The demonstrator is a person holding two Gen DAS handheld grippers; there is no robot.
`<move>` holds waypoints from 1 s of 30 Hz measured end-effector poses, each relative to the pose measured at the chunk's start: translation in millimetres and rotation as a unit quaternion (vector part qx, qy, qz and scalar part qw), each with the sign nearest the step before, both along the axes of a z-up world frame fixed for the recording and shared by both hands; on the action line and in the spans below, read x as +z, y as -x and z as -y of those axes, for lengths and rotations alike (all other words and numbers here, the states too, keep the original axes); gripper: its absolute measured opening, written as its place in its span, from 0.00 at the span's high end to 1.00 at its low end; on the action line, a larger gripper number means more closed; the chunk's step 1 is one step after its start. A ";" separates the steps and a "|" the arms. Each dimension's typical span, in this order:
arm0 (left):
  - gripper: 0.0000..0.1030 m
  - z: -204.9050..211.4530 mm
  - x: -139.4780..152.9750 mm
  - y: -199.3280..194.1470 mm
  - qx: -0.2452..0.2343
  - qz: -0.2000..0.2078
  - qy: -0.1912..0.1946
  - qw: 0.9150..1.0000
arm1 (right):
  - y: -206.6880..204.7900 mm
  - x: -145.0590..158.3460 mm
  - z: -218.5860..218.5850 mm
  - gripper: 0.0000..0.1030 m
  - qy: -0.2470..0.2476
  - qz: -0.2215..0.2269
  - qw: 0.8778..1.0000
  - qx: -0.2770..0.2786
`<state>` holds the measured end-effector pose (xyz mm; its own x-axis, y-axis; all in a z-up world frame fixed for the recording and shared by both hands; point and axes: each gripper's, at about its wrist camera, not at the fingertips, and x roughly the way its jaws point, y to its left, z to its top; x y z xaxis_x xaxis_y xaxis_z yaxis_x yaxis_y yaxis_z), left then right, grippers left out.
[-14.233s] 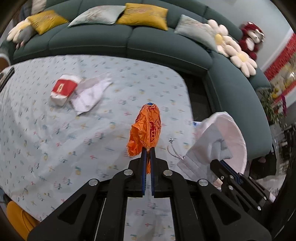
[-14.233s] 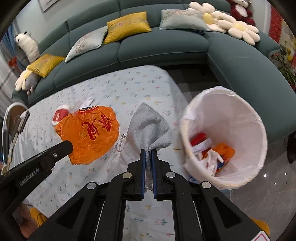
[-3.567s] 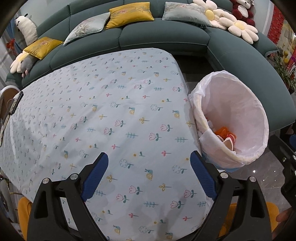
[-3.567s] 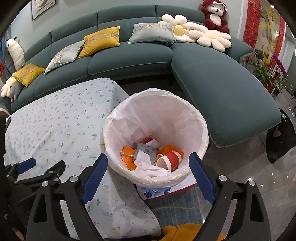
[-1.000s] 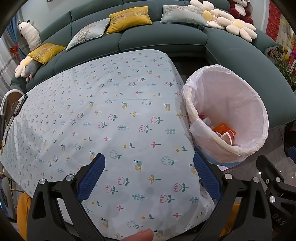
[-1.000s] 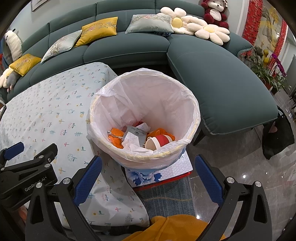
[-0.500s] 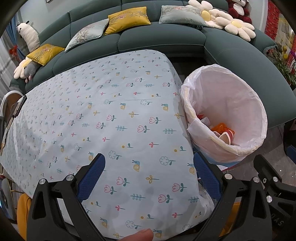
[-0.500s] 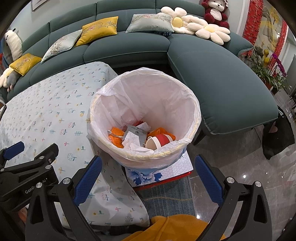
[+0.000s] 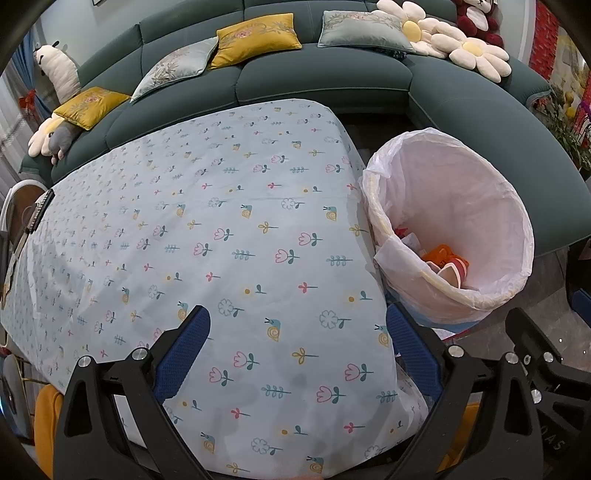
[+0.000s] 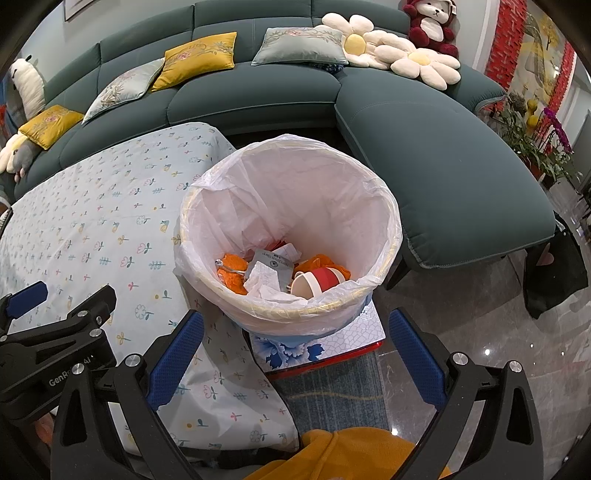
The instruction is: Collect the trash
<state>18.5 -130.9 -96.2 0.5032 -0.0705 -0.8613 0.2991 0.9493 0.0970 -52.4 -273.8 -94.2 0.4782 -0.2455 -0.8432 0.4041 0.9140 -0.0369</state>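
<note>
The trash [image 10: 280, 271] you are collecting sits in a heap at the bottom of the bin [image 10: 384, 206]: crumpled orange plastic, white paper scraps, a grey printed card and a red-and-white paper cup lying on its side with its mouth toward you. From your left wrist view only a corner of that heap shows [image 9: 445, 260], orange and red against the liner. The bin is round, lined with a thin white bag [image 10: 295, 177] whose edge folds over the rim, and it stands on a box with a blue-and-white floral pattern [image 10: 332, 343], just beside the table's right edge.

Your left gripper [image 9: 295, 350] hangs over the near part of the table [image 9: 184, 206] with its blue pads spread wide and nothing between them. Your right gripper [image 10: 293, 350] is likewise spread wide and holds nothing, hovering in front of the bin on your side.

The table wears a pale cloth printed with small flowers and snails. Behind it runs a curved dark green sofa [image 10: 424, 147] with yellow cushions [image 10: 199, 59], grey cushions, daisy-shaped pillows [image 10: 421, 62] and a red plush bear [image 10: 430, 26]. A polished grey floor [image 10: 498, 314] lies to the right of the bin.
</note>
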 end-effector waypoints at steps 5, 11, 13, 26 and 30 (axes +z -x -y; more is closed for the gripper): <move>0.11 0.5 -1.1 1.1 0.002 0.000 -0.004 1.000 | -0.1 -0.4 0.0 0.06 0.000 -0.001 1.000 0.001; 0.11 0.7 -1.2 2.1 0.002 -0.001 -0.004 1.000 | 0.9 -1.8 -1.2 0.06 -0.001 -0.002 1.000 0.000; 0.11 1.2 -1.1 2.6 0.000 -0.002 -0.004 1.000 | 0.8 -1.9 -1.1 0.06 -0.001 -0.002 1.000 0.000; 0.11 9.5 1.1 -0.8 -0.011 0.000 -0.003 1.000 | 2.6 1.0 6.5 0.06 -0.001 0.001 1.000 -0.010; 0.11 15.2 3.6 -3.5 -0.014 0.001 -0.003 1.000 | 0.5 4.2 12.9 0.06 0.000 0.003 1.000 -0.012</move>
